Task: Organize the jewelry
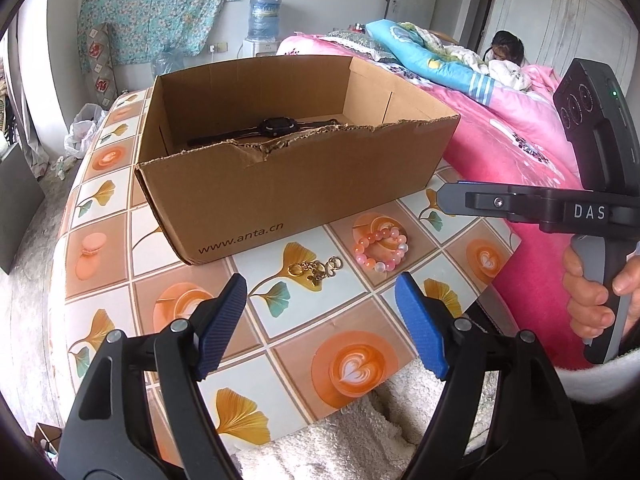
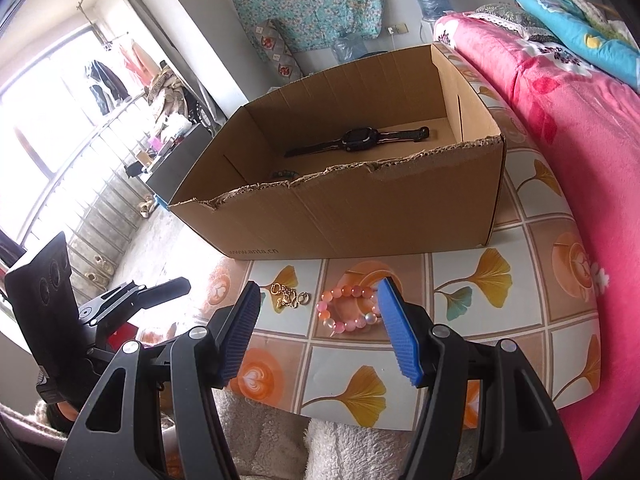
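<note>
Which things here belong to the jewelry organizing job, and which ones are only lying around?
For the job:
- cardboard box
- black watch inside it
- pink bead bracelet on the table
- gold chain on the table

Lying about:
- water bottle
- pink blanket
- floral cloth on the wall

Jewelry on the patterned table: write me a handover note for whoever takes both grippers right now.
Left gripper: open, empty, hanging above the gold chain with rings.
Right gripper: open, empty, lined up on the pink and orange bead bracelet.
Both pieces lie on the table in front of the brown cardboard box.
Done: black wristwatch in the box, plus a dark beaded piece, partly hidden.
Left: put chain and bracelet in the box.
</note>
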Action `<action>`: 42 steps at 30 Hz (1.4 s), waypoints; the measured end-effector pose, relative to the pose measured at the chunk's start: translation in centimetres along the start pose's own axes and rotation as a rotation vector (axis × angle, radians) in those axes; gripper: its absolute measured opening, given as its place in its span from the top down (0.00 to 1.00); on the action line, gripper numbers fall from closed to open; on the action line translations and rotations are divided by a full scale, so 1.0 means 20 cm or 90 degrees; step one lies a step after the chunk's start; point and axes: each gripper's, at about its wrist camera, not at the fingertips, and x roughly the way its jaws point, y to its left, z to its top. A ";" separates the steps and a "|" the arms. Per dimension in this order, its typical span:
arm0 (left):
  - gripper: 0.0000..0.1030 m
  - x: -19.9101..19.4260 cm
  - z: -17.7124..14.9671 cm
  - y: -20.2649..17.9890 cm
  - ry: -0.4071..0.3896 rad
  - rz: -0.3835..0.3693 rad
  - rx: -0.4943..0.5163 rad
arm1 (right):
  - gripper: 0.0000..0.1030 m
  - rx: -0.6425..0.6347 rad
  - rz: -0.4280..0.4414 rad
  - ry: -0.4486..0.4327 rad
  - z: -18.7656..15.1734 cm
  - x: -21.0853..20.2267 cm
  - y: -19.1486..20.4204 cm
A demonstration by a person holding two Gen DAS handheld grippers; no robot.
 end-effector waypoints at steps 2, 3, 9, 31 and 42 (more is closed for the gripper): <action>0.29 0.00 0.00 0.00 0.001 0.002 -0.002 | 0.42 -0.001 0.001 0.001 0.00 0.00 0.00; 0.29 0.00 0.00 0.01 0.002 0.003 -0.003 | 0.42 -0.001 0.001 0.001 0.00 0.00 0.01; 0.29 0.01 -0.01 0.00 0.005 0.009 -0.002 | 0.42 0.000 0.004 0.002 0.00 0.00 0.01; 0.27 0.01 -0.02 -0.01 0.009 0.016 0.010 | 0.42 0.002 0.012 0.005 -0.01 0.02 -0.01; 0.26 0.01 -0.02 -0.02 0.009 0.019 0.014 | 0.42 0.002 0.014 0.005 -0.01 0.02 -0.02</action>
